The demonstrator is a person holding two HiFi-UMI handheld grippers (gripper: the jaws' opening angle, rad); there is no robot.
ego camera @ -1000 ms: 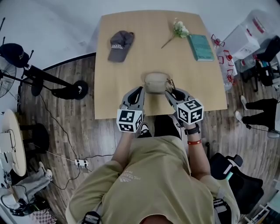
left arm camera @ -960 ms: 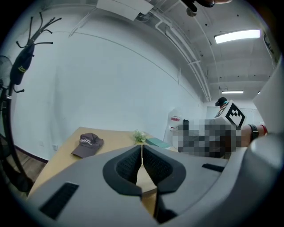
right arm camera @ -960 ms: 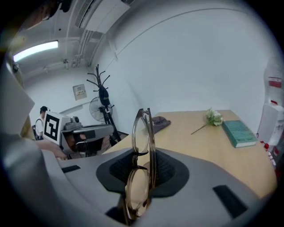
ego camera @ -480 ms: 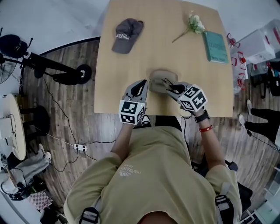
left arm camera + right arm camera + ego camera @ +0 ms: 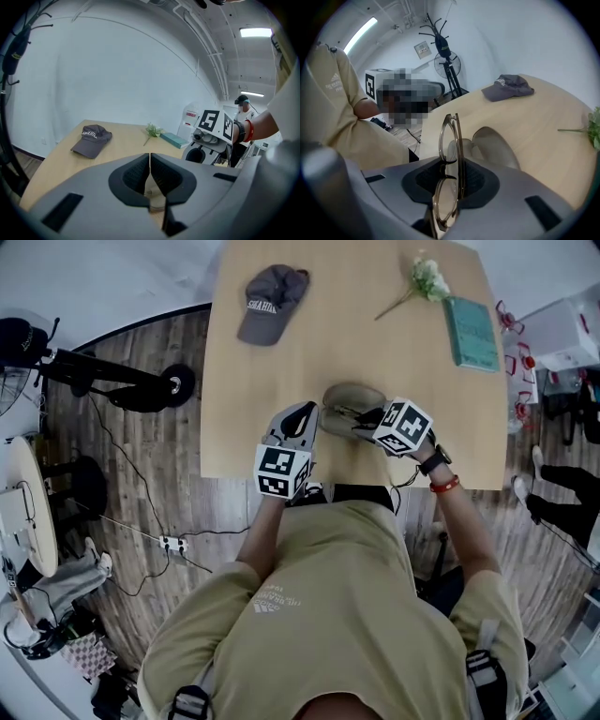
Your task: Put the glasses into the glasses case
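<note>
Two grippers: both at the glasses case, which lies open near the table's near edge.
Key relation: the case cavity lies just ahead of and below the right gripper, which is the nearer one to the opening.
Glasses: folded, stood on edge, long axis running along the jaws toward the case.
Right grip: jaws narrowly parted, clamped on the frame at the bridge.
Left gripper: jaws pressed together, nothing held. Its tip is just beside the case's left end; contact unclear.
Judgement: lowering needs the frame's length matched to the case's length.
</note>
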